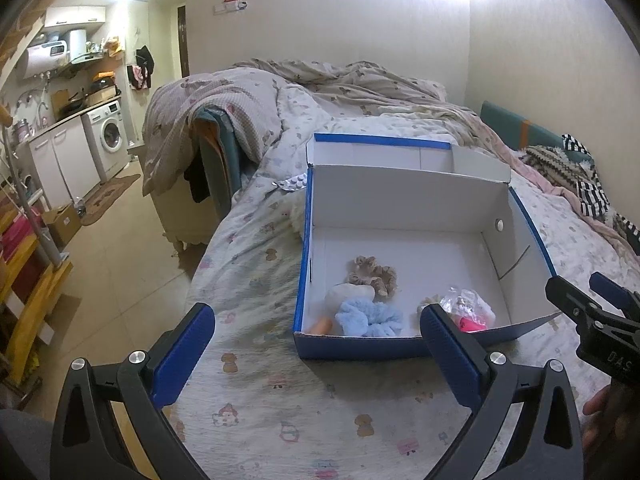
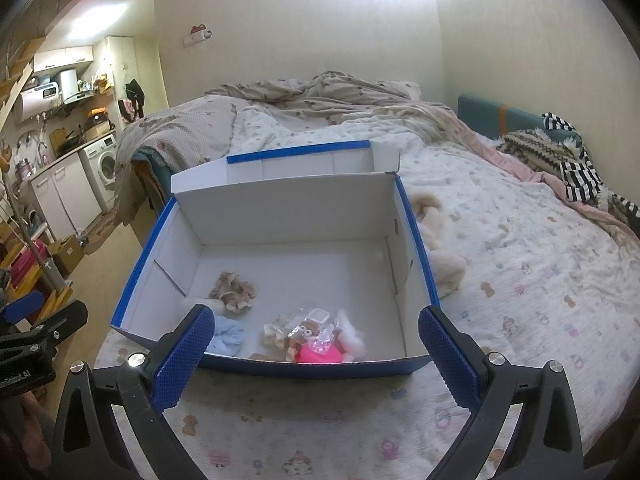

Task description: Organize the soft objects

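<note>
An open blue box with white inside [image 1: 400, 208] [image 2: 288, 216] sits on the bed. Inside lie a beige scrunchie [image 1: 372, 274] [image 2: 234, 290], a light blue scrunchie [image 1: 368, 318] [image 2: 226, 336], a white soft item [image 1: 346, 294], an orange piece [image 1: 322, 324], and a clear packet with a pink item [image 1: 470, 312] [image 2: 316, 340]. My left gripper [image 1: 316, 344] is open and empty, just before the box's near wall. My right gripper [image 2: 316, 348] is open and empty at the same near wall. A cream plush toy [image 2: 436, 248] lies on the bed right of the box.
The patterned bedsheet [image 2: 520, 280] stretches around the box. Rumpled quilts [image 1: 320, 92] lie at the far end. Striped and knitted clothes [image 2: 560, 156] are at the right. A blister pack [image 1: 294, 180] lies left of the box. Kitchen units and a washing machine [image 1: 110, 134] stand far left.
</note>
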